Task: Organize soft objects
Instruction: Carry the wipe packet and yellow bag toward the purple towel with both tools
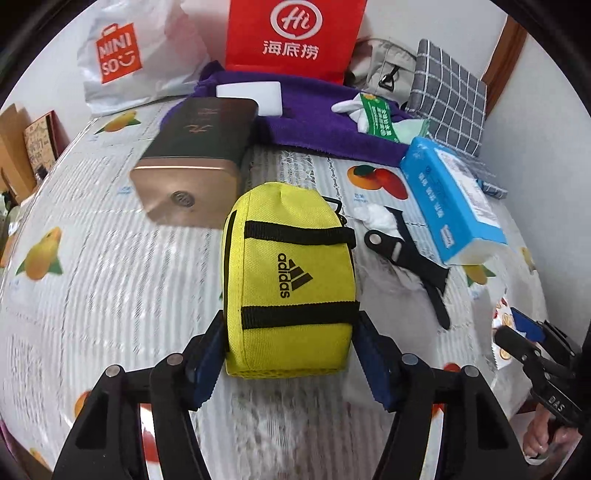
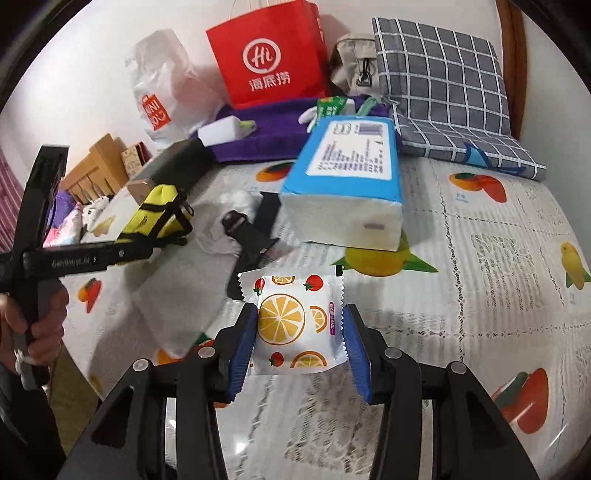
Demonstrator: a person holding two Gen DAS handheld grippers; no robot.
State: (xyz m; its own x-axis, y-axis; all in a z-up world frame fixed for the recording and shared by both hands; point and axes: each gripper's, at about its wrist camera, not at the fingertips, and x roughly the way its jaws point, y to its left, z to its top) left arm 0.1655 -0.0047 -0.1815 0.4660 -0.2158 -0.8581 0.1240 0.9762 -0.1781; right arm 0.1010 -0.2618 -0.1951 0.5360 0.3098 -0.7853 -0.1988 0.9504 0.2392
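Observation:
A yellow fabric pouch (image 1: 291, 266) with black straps and a black logo lies lengthwise over the fruit-printed bedspread (image 1: 110, 266). My left gripper (image 1: 290, 332) is shut on its near end, a blue pad pressing on each side. The same pouch (image 2: 159, 214) shows at the left of the right wrist view, in that hand-held gripper. My right gripper (image 2: 299, 325) is shut on a white soft packet (image 2: 291, 321) printed with orange slices and tomatoes, held just above the bedspread. In the left wrist view the right gripper (image 1: 524, 332) sits at the far right edge.
A blue tissue pack (image 2: 343, 177) lies beyond the packet, a black strap (image 1: 406, 254) and white wad (image 1: 373, 216) between it and the pouch. A gold-ended dark box (image 1: 192, 162), purple towel (image 1: 314, 129), red paper bag (image 1: 291, 33), white shopping bag (image 1: 129, 55) and grey checked pillow (image 2: 443, 81) crowd the far side.

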